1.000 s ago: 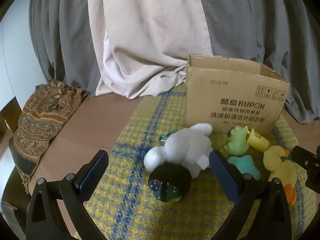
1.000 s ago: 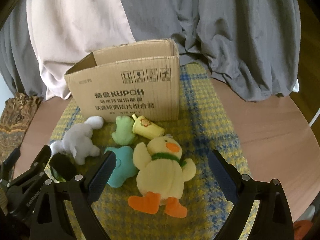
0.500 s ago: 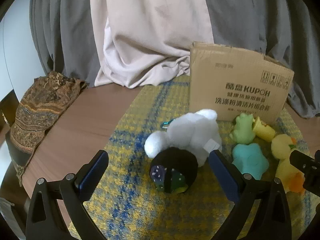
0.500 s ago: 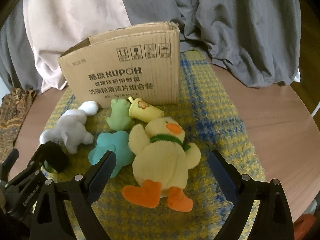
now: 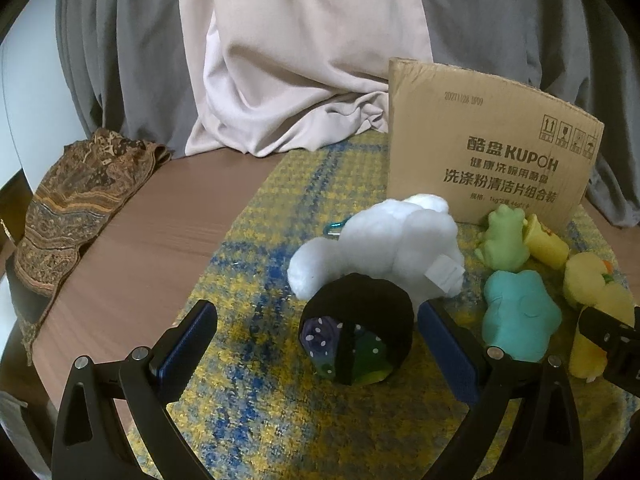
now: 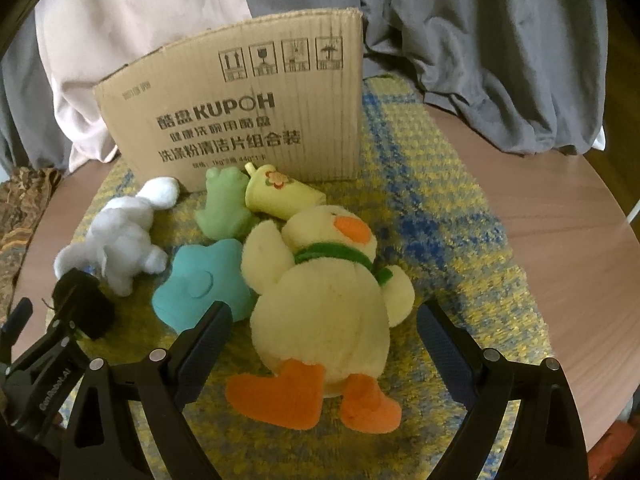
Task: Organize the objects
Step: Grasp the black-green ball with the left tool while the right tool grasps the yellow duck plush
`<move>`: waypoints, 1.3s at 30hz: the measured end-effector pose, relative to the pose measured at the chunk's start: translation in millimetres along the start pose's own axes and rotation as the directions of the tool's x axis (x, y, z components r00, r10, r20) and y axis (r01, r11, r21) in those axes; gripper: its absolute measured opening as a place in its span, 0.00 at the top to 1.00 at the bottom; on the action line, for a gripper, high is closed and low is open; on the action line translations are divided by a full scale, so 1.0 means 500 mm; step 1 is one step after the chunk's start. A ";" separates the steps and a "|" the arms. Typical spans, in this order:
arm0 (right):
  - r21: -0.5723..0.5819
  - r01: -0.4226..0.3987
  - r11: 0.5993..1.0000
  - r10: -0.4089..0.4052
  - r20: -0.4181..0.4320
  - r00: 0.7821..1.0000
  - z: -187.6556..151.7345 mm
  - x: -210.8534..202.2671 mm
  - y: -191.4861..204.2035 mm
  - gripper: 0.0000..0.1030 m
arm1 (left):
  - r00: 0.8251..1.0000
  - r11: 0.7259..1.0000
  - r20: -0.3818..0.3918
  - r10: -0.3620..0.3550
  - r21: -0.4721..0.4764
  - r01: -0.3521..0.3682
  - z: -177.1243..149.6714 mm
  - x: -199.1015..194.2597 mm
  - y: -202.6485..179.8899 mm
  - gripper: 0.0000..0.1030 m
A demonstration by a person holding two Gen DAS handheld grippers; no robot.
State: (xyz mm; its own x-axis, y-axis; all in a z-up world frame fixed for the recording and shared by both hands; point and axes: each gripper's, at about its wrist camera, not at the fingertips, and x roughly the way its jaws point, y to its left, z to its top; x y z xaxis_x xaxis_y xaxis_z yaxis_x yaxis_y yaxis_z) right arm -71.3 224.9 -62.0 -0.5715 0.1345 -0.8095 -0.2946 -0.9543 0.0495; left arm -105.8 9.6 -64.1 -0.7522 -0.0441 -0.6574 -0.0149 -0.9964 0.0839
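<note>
Several toys lie on a yellow-and-blue woven mat (image 5: 280,420) in front of an upright cardboard box (image 5: 492,152) (image 6: 240,112). My left gripper (image 5: 318,344) is open, its pads on either side of a black ball toy (image 5: 356,336) with coloured dotted patches, not pressing it. Just behind the ball lies a white plush (image 5: 392,248). My right gripper (image 6: 324,336) is open around a yellow duck plush (image 6: 324,280) lying on its back, orange feet toward me. A teal star (image 6: 204,284), a green frog (image 6: 224,208) and a yellow cup (image 6: 280,196) lie close together beside the duck.
The mat covers a round wooden table (image 5: 160,220), whose edge curves away at the right (image 6: 560,200). A brown patterned cloth (image 5: 80,200) hangs over the table's left edge. Grey and beige drapes (image 5: 300,60) hang right behind the box. The left gripper's body (image 6: 48,352) sits by the ball.
Both grippers have come down toward the mat, so the toys loom larger. The ball now sits between the left fingers and the duck between the right ones. Both jaws stayed wide.
</note>
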 end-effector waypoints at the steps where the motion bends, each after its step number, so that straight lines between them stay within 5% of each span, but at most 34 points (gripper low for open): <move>1: 0.001 0.004 1.000 -0.004 -0.005 1.000 0.000 0.003 0.001 0.09 | 1.000 1.000 -0.002 -0.004 -0.001 0.004 0.000 0.003 0.000 0.01; 13: 0.025 0.004 1.000 -0.002 -0.067 0.998 0.000 0.043 -0.007 0.10 | 0.998 0.999 -0.039 -0.053 0.008 0.053 -0.004 0.036 -0.021 0.01; 16: 0.025 -0.008 1.000 0.010 -0.078 0.997 -0.003 0.052 -0.004 0.18 | 0.997 0.998 -0.049 -0.065 0.015 0.066 -0.007 0.042 -0.025 0.10; 20: 0.033 -0.021 0.999 0.024 -0.080 0.996 -0.007 0.057 -0.005 0.35 | 0.994 0.996 -0.067 -0.082 0.018 0.083 -0.008 0.048 -0.028 0.38; 22: 0.031 -0.027 0.999 0.030 -0.074 0.997 -0.008 0.054 -0.006 0.42 | 0.995 0.996 -0.065 -0.079 0.026 0.081 -0.009 0.047 -0.032 0.38; 30: 0.021 -0.033 0.999 0.034 -0.041 0.999 -0.010 0.036 -0.010 0.46 | 0.994 0.995 -0.059 -0.088 0.045 0.091 -0.016 0.031 -0.042 0.39; 31: -0.060 -0.105 0.993 0.103 -0.038 0.994 -0.010 0.033 -0.011 0.46 | 0.995 0.995 -0.057 -0.087 0.048 0.090 -0.017 0.028 -0.043 0.39; 37: -0.062 -0.109 0.992 0.109 -0.004 0.994 -0.007 0.010 -0.021 0.47 | 0.996 0.995 -0.038 -0.084 0.052 0.086 -0.015 0.006 -0.045 0.39; 39: 0.005 -0.051 0.999 0.051 0.006 0.999 -0.006 0.001 -0.025 0.47 | 0.996 0.995 -0.031 -0.084 0.053 0.085 -0.012 -0.002 -0.045 0.39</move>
State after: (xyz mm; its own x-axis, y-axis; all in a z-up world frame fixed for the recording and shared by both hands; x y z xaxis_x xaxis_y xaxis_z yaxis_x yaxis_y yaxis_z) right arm -65.5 236.2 -64.7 -0.5903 0.0877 -0.8024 -0.2689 -0.9587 0.0931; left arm -100.7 31.7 -70.1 -0.7277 0.0373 -0.6849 -0.1140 -0.9912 0.0672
